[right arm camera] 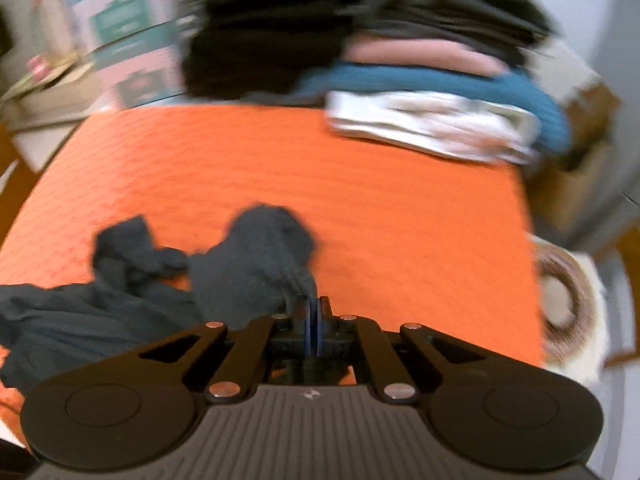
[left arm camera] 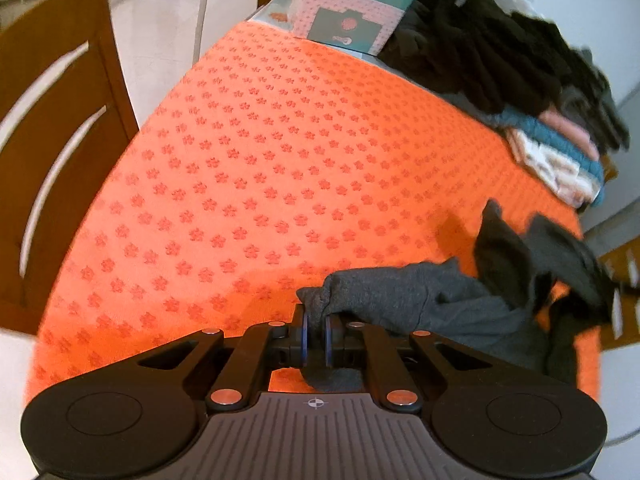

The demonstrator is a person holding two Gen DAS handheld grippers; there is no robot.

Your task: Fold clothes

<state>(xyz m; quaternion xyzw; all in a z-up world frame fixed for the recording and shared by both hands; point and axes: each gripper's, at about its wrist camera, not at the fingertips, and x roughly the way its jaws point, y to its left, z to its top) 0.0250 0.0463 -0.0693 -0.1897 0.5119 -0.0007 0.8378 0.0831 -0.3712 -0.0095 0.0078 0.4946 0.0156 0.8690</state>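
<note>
- A brown wooden chair (left arm camera: 60, 128) with curved slots in its back stands at the left edge of the table, seen from the left wrist
- An orange cloth with a small raised flower pattern (left arm camera: 280, 168) covers the table top and fills most of both views
- The left gripper (left arm camera: 316, 334) has its black fingers with blue pads closed narrow on a bunched corner of the dark grey knitted garment (left arm camera: 400, 296)
- That garment lies crumpled on the orange cloth at the near edge, stretching to the right from the left gripper, with folds standing up at its far end
- The right gripper (right arm camera: 314, 330) has its fingers pressed nearly together, pinching another corner of the same garment (right arm camera: 248, 268), which trails to its left
- Pink and teal cardboard boxes (left arm camera: 352, 12) stand at the far side of the table
- A stack of folded clothes in black, pink, teal and white (right arm camera: 432, 92) rests on the far right of the cloth, blurred in the right wrist view
</note>
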